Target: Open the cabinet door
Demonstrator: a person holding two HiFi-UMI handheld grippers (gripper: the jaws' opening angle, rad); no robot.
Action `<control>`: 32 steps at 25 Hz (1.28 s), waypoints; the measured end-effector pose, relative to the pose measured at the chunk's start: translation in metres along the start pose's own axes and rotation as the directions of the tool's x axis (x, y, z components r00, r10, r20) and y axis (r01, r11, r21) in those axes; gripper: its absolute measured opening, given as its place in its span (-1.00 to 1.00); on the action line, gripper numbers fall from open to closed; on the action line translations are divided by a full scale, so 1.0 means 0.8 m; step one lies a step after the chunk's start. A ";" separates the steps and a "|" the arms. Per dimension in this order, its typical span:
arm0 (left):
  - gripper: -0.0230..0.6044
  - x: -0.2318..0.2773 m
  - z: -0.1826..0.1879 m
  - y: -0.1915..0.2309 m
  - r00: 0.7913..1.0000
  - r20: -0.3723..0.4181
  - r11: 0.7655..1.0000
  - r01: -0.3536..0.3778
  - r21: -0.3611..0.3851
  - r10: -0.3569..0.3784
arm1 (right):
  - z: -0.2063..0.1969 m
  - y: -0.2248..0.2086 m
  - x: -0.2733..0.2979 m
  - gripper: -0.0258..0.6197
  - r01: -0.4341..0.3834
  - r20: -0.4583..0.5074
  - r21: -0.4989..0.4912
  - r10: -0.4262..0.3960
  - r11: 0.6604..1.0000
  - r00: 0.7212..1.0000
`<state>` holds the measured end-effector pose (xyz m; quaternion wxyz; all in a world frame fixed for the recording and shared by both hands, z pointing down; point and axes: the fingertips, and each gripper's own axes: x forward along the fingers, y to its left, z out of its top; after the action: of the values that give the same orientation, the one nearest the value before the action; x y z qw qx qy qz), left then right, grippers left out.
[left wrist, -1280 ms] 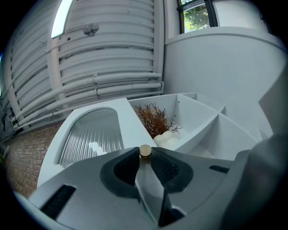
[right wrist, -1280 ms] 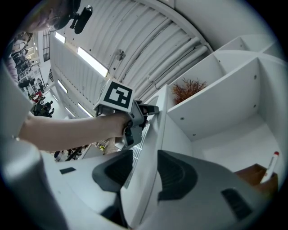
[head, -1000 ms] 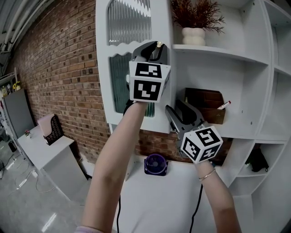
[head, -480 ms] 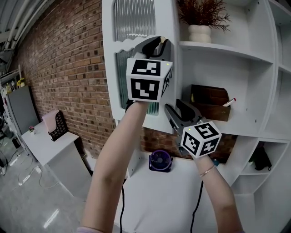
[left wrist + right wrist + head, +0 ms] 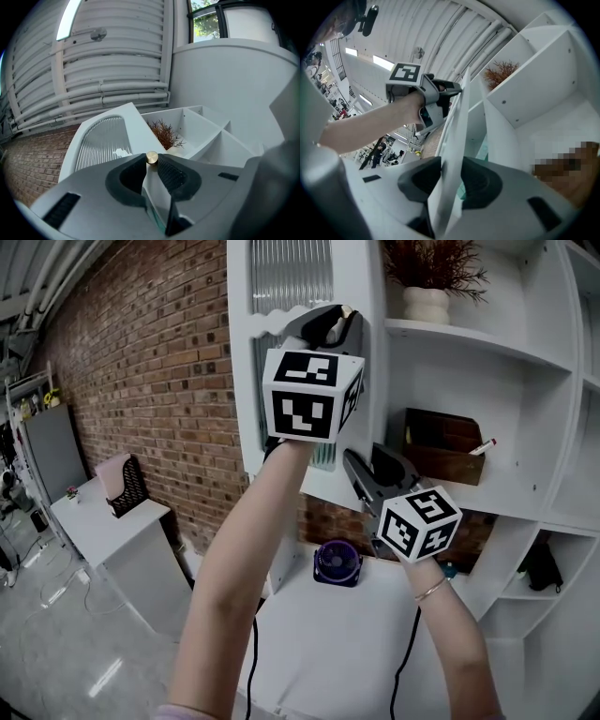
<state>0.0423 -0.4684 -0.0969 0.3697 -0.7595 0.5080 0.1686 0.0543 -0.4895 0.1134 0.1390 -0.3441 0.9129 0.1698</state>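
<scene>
Two grippers hold one white cabinet door with ribbed glass panes (image 5: pixel 370 439) | door: swung out from white shelf unit (image 5: pixel 487 352), left side | left gripper (image 5: pixel 152 161): clamped on door's free edge at round brass knob (image 5: pixel 151 157) | right gripper (image 5: pixel 450 178): jaws just been closing, door's lower edge pinched between them.

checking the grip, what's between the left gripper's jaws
The cabinet door edge, brass knob at the tips, clamped by the left gripper; the left gripper view shows it.
</scene>
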 end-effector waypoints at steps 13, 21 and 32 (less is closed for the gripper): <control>-0.66 -0.041 0.030 0.015 1.000 0.009 1.000 -0.007 0.002 0.007 | 0.017 0.050 -0.011 -0.62 -0.032 0.041 0.018 0.032 0.999 0.999; -0.65 -0.073 0.050 0.029 1.000 0.018 1.000 -0.009 0.013 0.009 | 0.027 0.092 -0.016 -0.64 -0.041 0.058 -0.003 0.041 0.999 0.997; -0.62 -0.128 0.081 0.066 0.999 0.032 0.999 -0.038 0.026 0.038 | 0.043 0.163 -0.014 -0.61 -0.077 0.076 0.004 0.077 0.997 0.994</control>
<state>-0.0408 -0.3660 -0.0965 0.3843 -0.7421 0.5186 0.1808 -0.0213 -0.3771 0.1144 0.1680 -0.3014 0.9203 0.1846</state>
